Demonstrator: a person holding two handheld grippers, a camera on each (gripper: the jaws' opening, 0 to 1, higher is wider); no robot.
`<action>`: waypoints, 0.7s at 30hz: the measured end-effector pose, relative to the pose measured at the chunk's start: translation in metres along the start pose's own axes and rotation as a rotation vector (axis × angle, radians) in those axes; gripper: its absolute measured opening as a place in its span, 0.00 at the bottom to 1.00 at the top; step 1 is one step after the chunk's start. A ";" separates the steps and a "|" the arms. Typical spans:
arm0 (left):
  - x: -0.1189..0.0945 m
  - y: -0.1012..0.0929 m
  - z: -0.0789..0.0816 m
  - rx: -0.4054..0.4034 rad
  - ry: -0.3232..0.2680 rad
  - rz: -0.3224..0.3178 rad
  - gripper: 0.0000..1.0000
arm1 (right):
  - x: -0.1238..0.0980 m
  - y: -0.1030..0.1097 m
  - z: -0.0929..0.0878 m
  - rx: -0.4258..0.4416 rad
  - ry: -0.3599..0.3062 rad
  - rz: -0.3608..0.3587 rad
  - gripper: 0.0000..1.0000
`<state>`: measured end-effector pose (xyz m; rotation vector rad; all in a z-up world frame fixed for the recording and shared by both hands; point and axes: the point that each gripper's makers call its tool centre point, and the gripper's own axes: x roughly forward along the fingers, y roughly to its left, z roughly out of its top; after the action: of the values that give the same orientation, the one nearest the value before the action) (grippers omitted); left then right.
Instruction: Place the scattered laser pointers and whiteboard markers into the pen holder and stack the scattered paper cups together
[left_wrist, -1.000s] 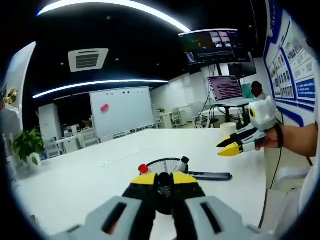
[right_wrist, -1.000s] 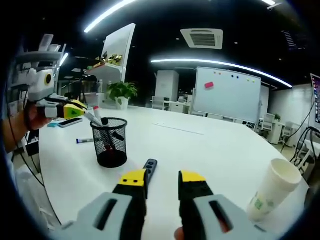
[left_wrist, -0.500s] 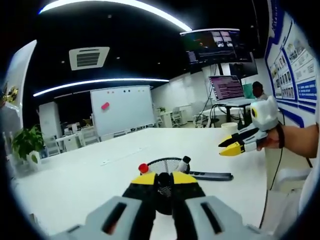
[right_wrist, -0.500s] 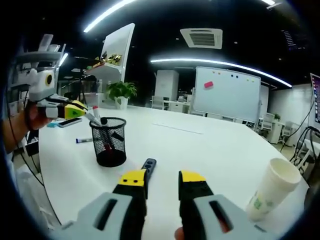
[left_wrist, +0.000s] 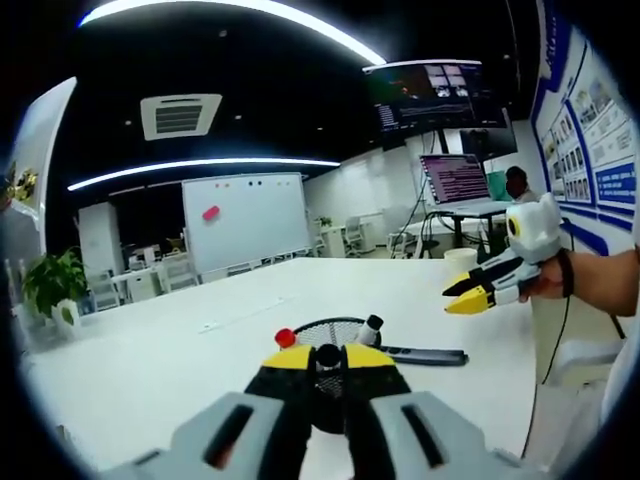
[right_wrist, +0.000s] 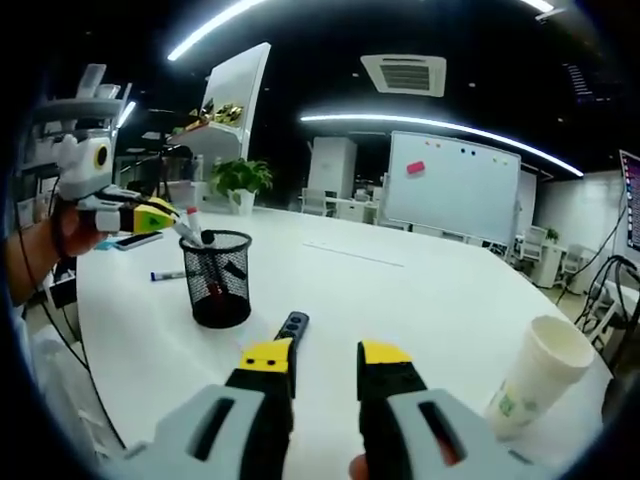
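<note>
Right gripper view: the right gripper (right_wrist: 324, 362), jaws parted and empty, hovers over a white table (right_wrist: 420, 300). Left of centre, the left gripper (right_wrist: 165, 215) grips a marker (right_wrist: 196, 232) in the mesh pen holder (right_wrist: 219, 280). Paper cups (right_wrist: 532, 388) stand lower right, green print unreadable.

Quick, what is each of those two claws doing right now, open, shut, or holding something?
Left gripper: shut on a black-capped marker above the pen holder.
Right gripper: open, holding nothing.

No legible txt; posters (left_wrist: 610, 150) & screens too blurry.
</note>
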<state>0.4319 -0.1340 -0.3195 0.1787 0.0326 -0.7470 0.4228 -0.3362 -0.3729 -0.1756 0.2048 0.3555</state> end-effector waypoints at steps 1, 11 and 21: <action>0.000 0.001 0.000 -0.001 0.000 0.000 0.11 | 0.000 0.000 0.000 0.000 0.000 -0.001 0.24; 0.001 0.003 -0.001 0.000 0.004 0.004 0.11 | -0.004 -0.003 0.002 0.009 -0.009 -0.010 0.24; 0.001 -0.004 -0.003 0.014 0.020 -0.001 0.12 | -0.001 0.000 0.001 0.007 -0.007 -0.002 0.24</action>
<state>0.4300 -0.1375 -0.3233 0.1996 0.0469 -0.7469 0.4217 -0.3360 -0.3719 -0.1677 0.1990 0.3536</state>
